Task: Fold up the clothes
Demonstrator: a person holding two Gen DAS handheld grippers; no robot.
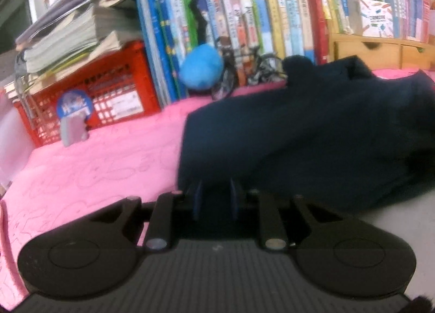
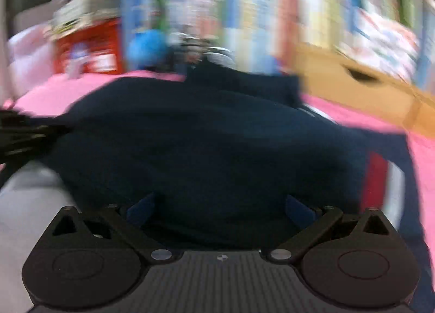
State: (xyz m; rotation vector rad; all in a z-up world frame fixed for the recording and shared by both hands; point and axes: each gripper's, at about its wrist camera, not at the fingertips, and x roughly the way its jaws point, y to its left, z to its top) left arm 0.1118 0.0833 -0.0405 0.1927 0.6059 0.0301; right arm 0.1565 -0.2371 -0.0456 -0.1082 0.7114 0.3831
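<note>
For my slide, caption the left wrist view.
Left claw nearly closed on the navy garment spread over a pink sheet, books behind.

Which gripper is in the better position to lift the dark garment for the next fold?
Left, probably. The left gripper has its fingers close together at the edge of the dark garment. The right gripper is wide open over the cloth.

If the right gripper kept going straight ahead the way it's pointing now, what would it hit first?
Most likely the navy garment. The right gripper has its jaws spread wide, and the dark cloth fills the space directly ahead of them. The view is heavily blurred, so the gap to the cloth is unclear.
</note>
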